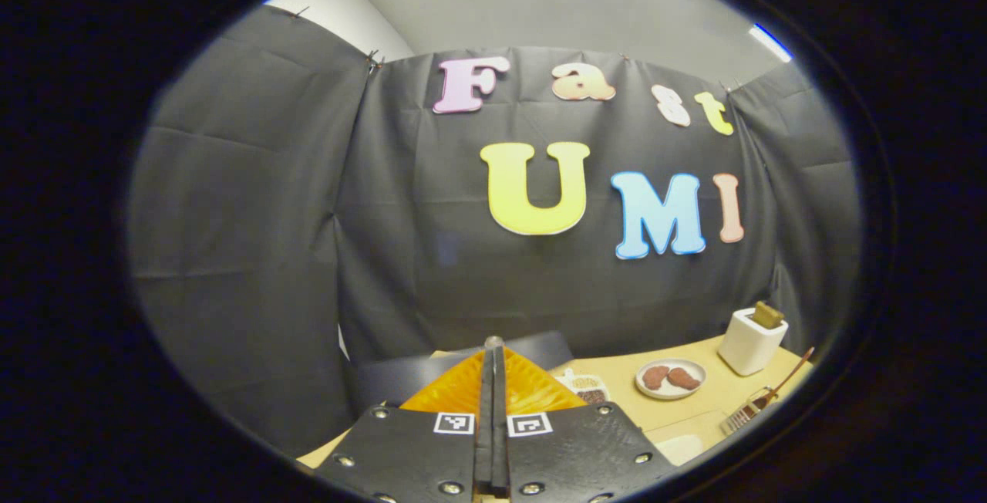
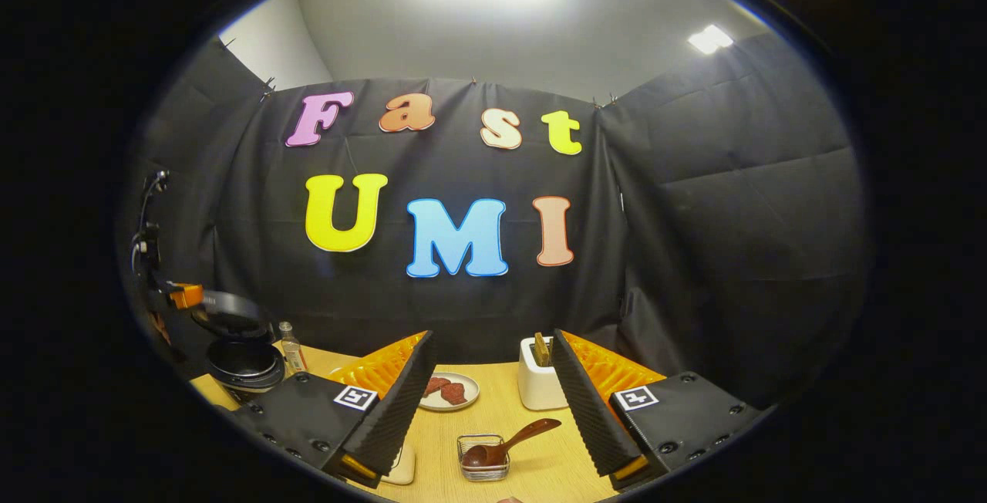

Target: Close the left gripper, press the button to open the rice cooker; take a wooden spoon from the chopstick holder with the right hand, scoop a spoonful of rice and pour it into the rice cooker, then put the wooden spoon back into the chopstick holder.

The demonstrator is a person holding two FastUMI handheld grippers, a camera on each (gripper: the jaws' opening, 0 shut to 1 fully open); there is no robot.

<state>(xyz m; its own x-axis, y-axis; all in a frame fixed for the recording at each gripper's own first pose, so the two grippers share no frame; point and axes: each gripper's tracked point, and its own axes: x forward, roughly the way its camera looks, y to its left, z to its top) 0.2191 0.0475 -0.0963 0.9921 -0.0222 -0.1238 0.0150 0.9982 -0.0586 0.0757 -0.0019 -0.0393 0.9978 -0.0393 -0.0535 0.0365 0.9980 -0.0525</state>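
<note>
Reaching for the wooden spoon (image 2: 509,443) looks next: it lies tilted in the wire chopstick holder (image 2: 483,457), in front of the right gripper (image 2: 490,391), whose jaws are spread. The left gripper (image 1: 493,387) is closed on nothing. Left of the holder, the rice cooker (image 2: 243,352) stands open. Grasping off-centre may topple the light holder.

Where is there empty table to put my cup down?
Bare wood lies between the wire chopstick holder with its wooden spoon and the white toaster, and on toward the right gripper's right finger. The left end is crowded: the open rice cooker, a small bottle and the plate sit close together.
</note>
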